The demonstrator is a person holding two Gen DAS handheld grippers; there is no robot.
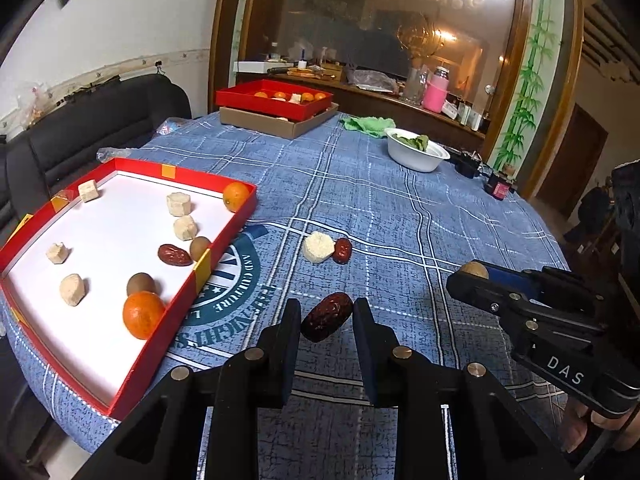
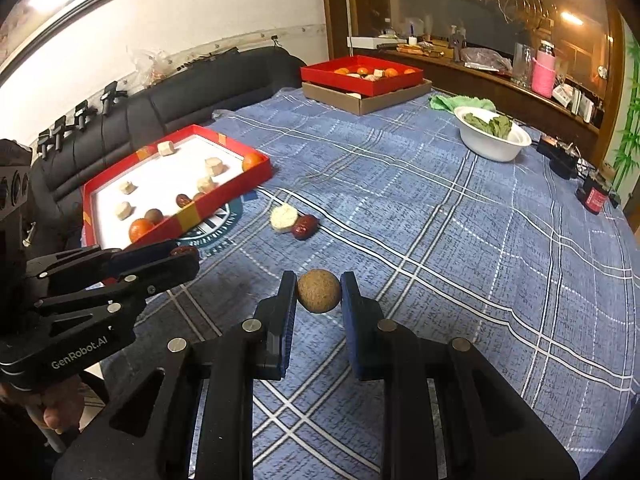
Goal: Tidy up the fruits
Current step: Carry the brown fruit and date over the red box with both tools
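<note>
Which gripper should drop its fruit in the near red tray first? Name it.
Left. The left gripper, shut on a red date, is beside the near red tray; the right gripper, holding a brown round fruit, is farther away.

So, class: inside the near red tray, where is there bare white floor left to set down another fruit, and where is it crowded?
The near red tray has bare floor along its left and near side, between the pale chunk and the near corner, and in the middle. It is crowded along the right wall: orange, brown longans, red date, and more pale chunks.
</note>
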